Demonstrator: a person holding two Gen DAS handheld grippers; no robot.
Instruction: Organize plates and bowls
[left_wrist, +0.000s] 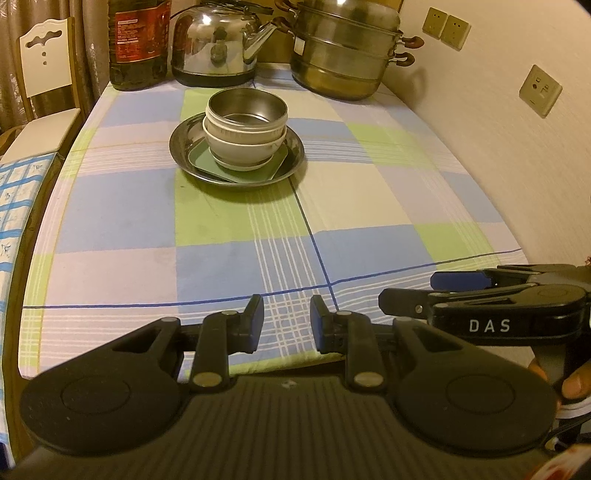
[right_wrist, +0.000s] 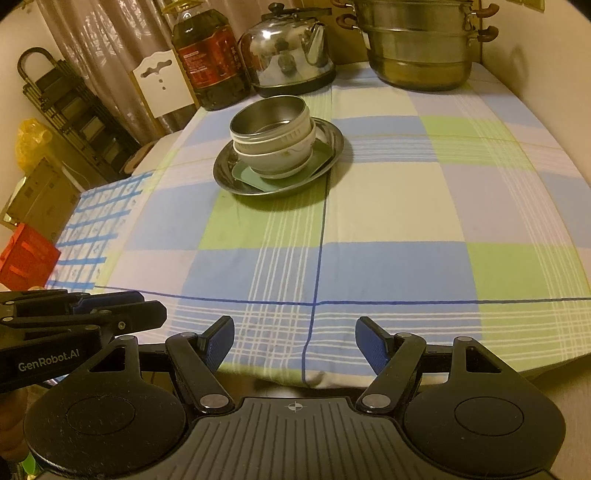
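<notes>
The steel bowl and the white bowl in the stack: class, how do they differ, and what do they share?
The steel bowl is shiny bare metal; the white bowl is matte with a faint pattern. The steel bowl sits on top, while the white bowl lies lowest, on the green tray. Both are round, upright and empty-looking, nested on the steel plate.

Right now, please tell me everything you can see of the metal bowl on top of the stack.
The metal bowl looks like dull steel, round, with straight walls and a pale band outside. It stands upright and empty, nested in a white bowl, which rests on a green tray inside a round metal plate. Neither gripper touches it.
</notes>
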